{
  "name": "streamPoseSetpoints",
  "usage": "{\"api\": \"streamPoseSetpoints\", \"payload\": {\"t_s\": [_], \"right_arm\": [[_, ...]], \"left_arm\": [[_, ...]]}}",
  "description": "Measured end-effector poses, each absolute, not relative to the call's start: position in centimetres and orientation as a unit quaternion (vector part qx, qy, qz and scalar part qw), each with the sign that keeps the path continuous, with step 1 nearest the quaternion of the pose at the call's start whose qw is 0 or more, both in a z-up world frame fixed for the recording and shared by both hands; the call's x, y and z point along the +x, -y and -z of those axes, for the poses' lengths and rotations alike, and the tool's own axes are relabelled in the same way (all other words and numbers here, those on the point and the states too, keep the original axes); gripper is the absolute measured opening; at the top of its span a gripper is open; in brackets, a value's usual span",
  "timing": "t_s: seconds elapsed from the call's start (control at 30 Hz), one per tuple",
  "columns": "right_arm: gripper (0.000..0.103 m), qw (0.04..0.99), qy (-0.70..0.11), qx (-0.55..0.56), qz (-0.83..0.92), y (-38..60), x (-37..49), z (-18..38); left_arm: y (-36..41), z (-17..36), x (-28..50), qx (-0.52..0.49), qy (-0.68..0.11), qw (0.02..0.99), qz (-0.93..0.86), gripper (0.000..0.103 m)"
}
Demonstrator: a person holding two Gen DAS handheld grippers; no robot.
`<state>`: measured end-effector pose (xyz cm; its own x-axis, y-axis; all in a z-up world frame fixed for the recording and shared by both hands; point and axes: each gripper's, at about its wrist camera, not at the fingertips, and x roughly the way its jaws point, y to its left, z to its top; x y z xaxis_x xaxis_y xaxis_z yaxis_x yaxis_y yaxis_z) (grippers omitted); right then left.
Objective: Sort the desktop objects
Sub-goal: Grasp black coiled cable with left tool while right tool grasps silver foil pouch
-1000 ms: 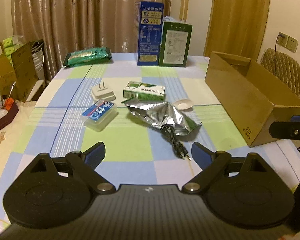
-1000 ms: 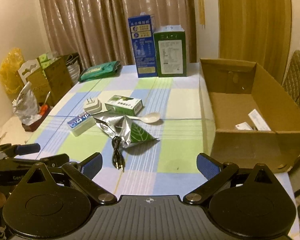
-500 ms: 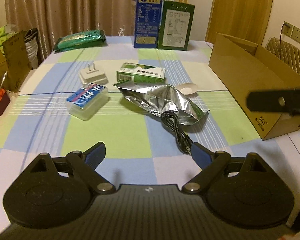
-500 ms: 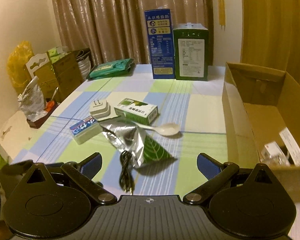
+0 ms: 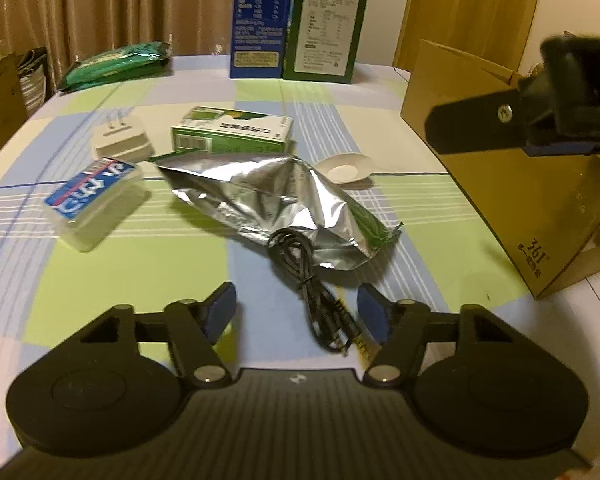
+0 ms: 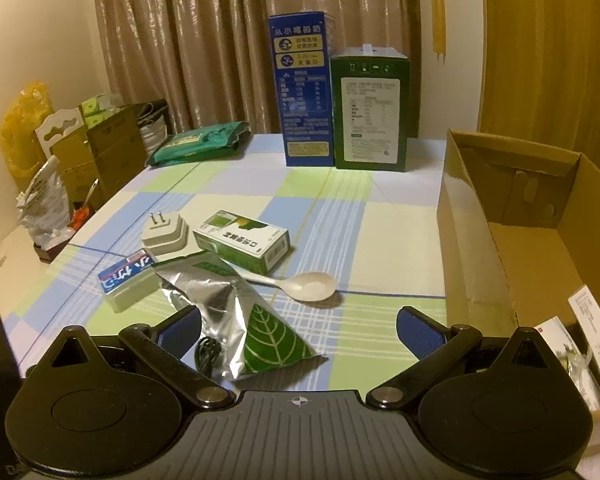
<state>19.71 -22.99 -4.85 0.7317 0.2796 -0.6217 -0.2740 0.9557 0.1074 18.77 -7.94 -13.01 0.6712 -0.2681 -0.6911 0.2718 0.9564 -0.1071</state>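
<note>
Left wrist view: the left gripper (image 5: 296,312) is being lowered over the black cable (image 5: 312,280) lying on the desk (image 5: 120,264) against the foil pouch (image 5: 284,192); its jaws, just narrowed, are not yet touching it. The right gripper (image 6: 298,330) is being held wide open. Further closing is judged necessary next.

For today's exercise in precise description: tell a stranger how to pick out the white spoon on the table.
Start at the open cardboard box on the checked tablecloth. Beside its near end lies the crumpled foil pouch, next to a green carton. The white spoon lies between them, its handle running under the pouch: the only bare, unprinted utensil there.
</note>
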Motion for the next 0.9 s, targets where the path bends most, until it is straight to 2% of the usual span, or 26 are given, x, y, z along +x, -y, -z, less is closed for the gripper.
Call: {"api": "streamPoseSetpoints", "payload": {"t_s": [0.03,0.1,0.13,0.27,0.63,0.9], "right_arm": [[0.101,0.93,-0.336,0.004,-0.148,23.1,19.8,5.0],[0.101,0.929,-0.337,0.002,-0.15,23.0,20.0,5.2],[0.101,0.929,-0.337,0.0,-0.151,23.0,20.1,5.2],[0.101,0.927,-0.338,-0.012,-0.163,22.3,20.3,5.3],[0.101,0.894,-0.362,-0.119,-0.235,18.0,22.6,8.6],[0.099,0.865,-0.371,-0.19,-0.278,14.9,24.4,11.9]], "left_arm": [[8.2,13.2,19.1,0.004,-0.379,0.914,0.148,0.055],[8.6,13.6,19.6,0.005,-0.382,0.912,0.15,0.044],[8.7,13.6,19.7,0.007,-0.382,0.912,0.15,0.042],[8.2,13.4,19.6,0.016,-0.393,0.908,0.146,0.017],[1.3,11.1,19.0,0.064,-0.405,0.906,0.106,0.016],[-1.5,12.1,19.2,0.024,-0.413,0.905,0.099,0.016]]}}
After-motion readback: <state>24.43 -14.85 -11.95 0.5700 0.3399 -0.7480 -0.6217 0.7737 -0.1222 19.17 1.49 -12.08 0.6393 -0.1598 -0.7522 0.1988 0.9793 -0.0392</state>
